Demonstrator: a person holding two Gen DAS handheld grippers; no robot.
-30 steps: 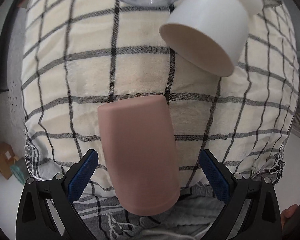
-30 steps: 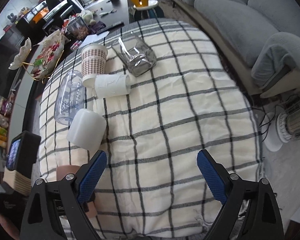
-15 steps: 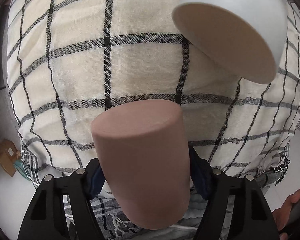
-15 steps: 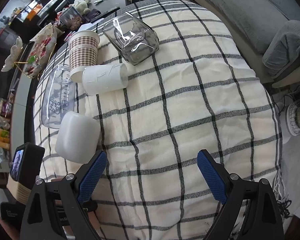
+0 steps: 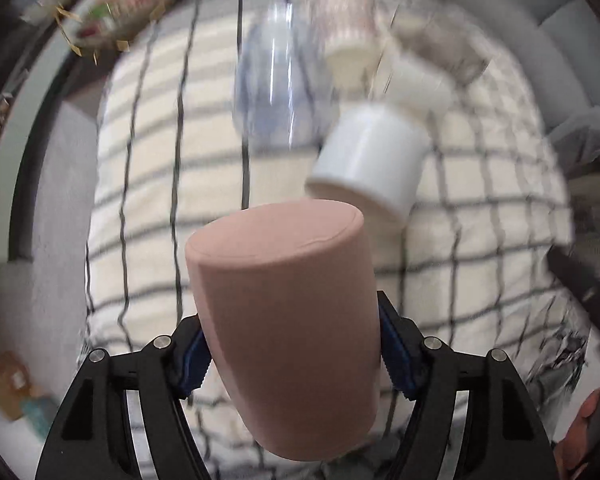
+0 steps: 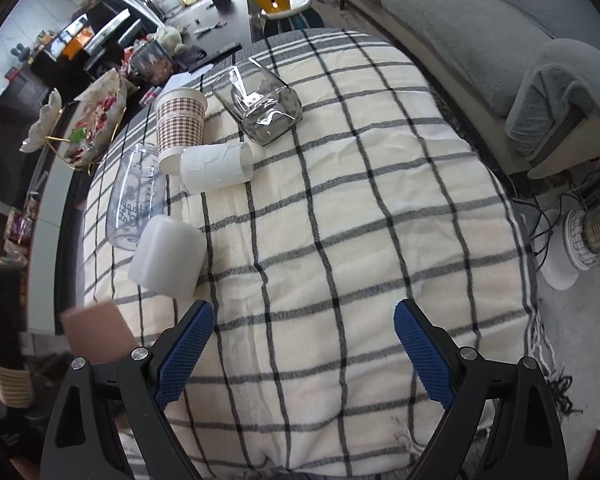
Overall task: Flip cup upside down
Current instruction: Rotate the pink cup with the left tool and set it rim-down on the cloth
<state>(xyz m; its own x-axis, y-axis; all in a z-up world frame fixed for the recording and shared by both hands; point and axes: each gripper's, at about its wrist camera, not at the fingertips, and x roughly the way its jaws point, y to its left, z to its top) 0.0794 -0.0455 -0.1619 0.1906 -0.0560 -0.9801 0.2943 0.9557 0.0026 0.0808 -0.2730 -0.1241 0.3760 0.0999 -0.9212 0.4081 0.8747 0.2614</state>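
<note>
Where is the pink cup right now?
In the left wrist view the pink cup is clamped in the left tool, lifted off the checked cloth, just in front of the white cup.

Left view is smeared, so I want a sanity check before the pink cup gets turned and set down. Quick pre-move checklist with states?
1. Grip: left gripper pads on both sides of the pink cup: ok.
2. Cup off the cloth: it looks lifted, but blur hides the gap: cannot tell.
3. Which end points away: a closed flat face, so the opening faces the camera side: ok.
4. Neighbour: the white cup lies just beyond the pink one; tight for a turn: not ok.
5. Landing spot: bare checked cloth in front of the right gripper: ok.
6. Right gripper wide open, holding nothing: ok.
</note>
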